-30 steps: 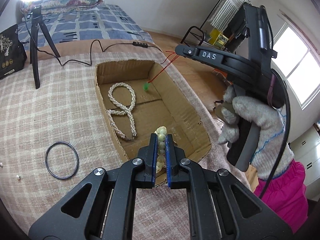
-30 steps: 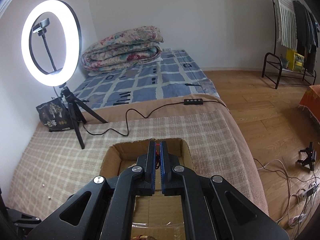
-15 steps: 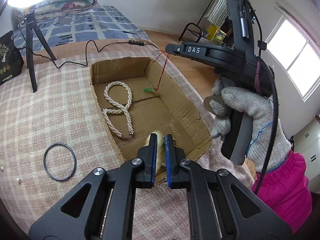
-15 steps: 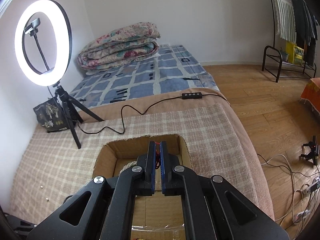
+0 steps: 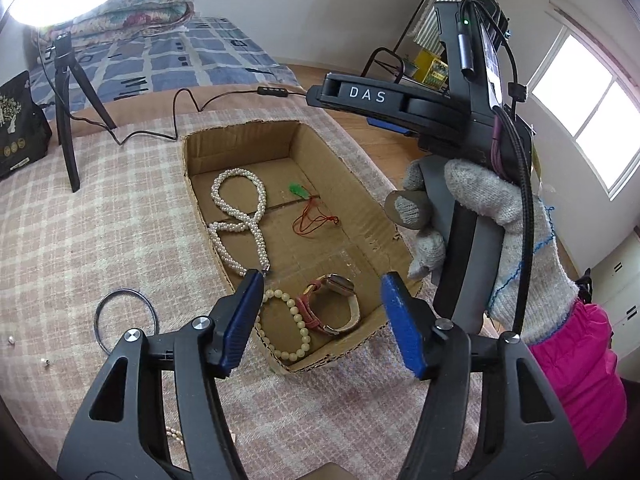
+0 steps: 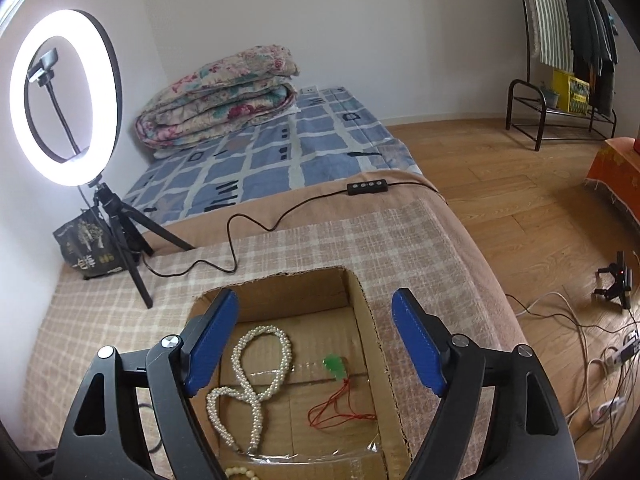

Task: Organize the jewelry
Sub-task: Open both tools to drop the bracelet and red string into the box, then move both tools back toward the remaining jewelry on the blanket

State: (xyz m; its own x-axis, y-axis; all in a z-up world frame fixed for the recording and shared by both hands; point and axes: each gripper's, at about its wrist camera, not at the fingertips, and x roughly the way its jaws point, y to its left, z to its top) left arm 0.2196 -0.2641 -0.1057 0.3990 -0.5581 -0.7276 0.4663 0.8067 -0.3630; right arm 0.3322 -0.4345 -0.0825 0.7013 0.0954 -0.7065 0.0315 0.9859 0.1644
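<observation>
The fingers of the left gripper (image 5: 322, 320) have just been opening and now stand spread with nothing between them, above the near end of the cardboard box (image 5: 352, 184); directly beneath lie a cream bead bracelet (image 5: 286, 326) and a pink-strapped watch (image 5: 332, 304), touching each other on the box floor. The fingers of the right gripper (image 6: 316, 344) have likewise just been opening and are spread and empty over the far half of the box, where a green pendant on a red cord (image 6: 340, 392) lies loose beside a looped pearl necklace (image 6: 248, 380). From here the likeliest trouble, as a judgement, is snagging: a spread finger dipping back into the box could catch the thin red cord or a loop of pearls and drag it out again, or tangle the two together. The bracelet sits close to the low near wall, so a nudge could roll it over the edge onto the plaid blanket (image 5: 80, 208). A dark ring (image 5: 126, 320) and a few tiny loose pieces (image 5: 47, 361) lie outside the box on the blanket; small things on soft fabric are hard to pinch and may be pressed into the weave or flicked away. The right hand (image 5: 488, 224) in its knitted glove is crowded near the box's right wall.
</observation>
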